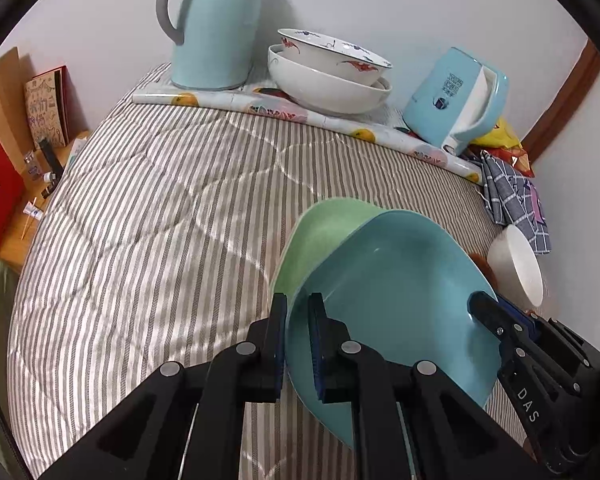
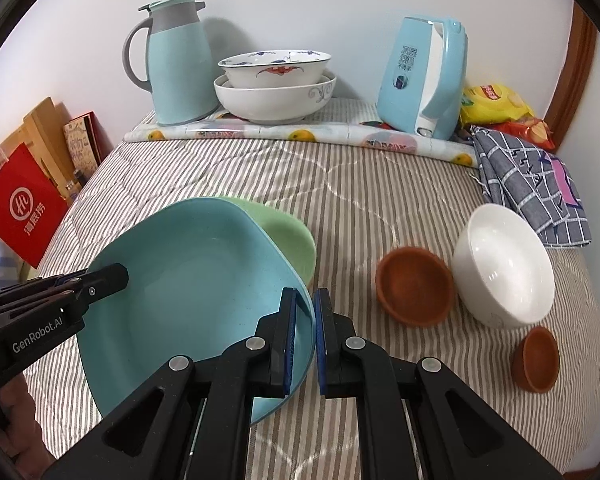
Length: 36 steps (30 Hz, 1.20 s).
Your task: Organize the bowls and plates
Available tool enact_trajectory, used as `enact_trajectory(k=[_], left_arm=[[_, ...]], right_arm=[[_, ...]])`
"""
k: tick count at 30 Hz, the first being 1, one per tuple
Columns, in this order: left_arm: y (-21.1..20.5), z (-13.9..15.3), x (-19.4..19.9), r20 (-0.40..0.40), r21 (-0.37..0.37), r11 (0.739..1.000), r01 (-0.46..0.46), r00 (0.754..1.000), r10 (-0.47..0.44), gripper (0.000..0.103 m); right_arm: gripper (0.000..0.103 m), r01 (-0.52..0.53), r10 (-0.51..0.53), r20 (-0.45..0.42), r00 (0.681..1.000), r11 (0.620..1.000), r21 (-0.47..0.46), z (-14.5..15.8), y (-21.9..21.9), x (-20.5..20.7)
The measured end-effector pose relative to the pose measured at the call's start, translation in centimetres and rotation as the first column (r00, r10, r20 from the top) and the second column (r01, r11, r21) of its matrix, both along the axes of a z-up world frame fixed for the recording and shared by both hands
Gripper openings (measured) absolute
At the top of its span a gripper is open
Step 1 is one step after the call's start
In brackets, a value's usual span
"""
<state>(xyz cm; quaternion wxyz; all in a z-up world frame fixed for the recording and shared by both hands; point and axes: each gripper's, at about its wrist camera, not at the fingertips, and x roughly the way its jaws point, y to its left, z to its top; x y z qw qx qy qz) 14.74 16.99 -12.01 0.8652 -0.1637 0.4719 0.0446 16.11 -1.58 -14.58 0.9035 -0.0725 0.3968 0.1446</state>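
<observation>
A blue plate [image 1: 396, 300] lies tilted over a green plate [image 1: 324, 232] on the striped bedcover. My left gripper [image 1: 298, 344] is shut on the blue plate's left rim. My right gripper [image 2: 305, 340] is shut on the blue plate's [image 2: 188, 292] right rim, and the green plate [image 2: 288, 236] peeks out behind it. Each gripper shows in the other's view: the right one [image 1: 500, 320], the left one [image 2: 100, 280]. A white bowl [image 2: 504, 264], a larger brown bowl [image 2: 414, 292] and a small brown bowl [image 2: 538, 360] lie to the right. Two white bowls [image 2: 274, 84] are stacked at the back.
A light-blue thermos jug [image 2: 176, 64] and a blue electric kettle [image 2: 424, 76] stand at the back on a fruit-print mat [image 2: 300, 134]. A checked cloth [image 2: 532, 192] and snack bags [image 2: 496, 104] lie at the right. A red bag [image 2: 24, 204] and books stand at the left.
</observation>
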Motion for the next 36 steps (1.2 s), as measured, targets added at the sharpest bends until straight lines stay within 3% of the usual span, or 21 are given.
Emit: enact_trajectory(k=[16,33,35,36], left_arm=[[0.6,-2.1,3.3,-0.019,0.009,0.999,-0.031,0.999,0.031,0.011],[0.8,-3.0,3.3,-0.027,0.026,0.999,-0.031,0.999,0.031,0.011],[0.8,-3.1,3.2,-0.028,0.026,0.999,-0.029,0.999,0.03,0.011],[0.8,-3.1,3.1,-0.03,0.025,0.999,-0.028,0.999,0.028,0.011]], right_arm=[[0.009,-0.034,0.034,-0.016,0.999,0.999,-0.017,-1.5,1.1,3.9],[0.013,-0.117,0.118,0.013,0.993,0.991,-0.058,-2.1,2.3,5.9],[0.017,-0.114,0.115,0.025,0.993,0.992,-0.058,-1.8,2.2,5.7],[0.025,-0.108,0.111,0.037,0.993,0.993,-0.056,-1.6,2.1,5.6]])
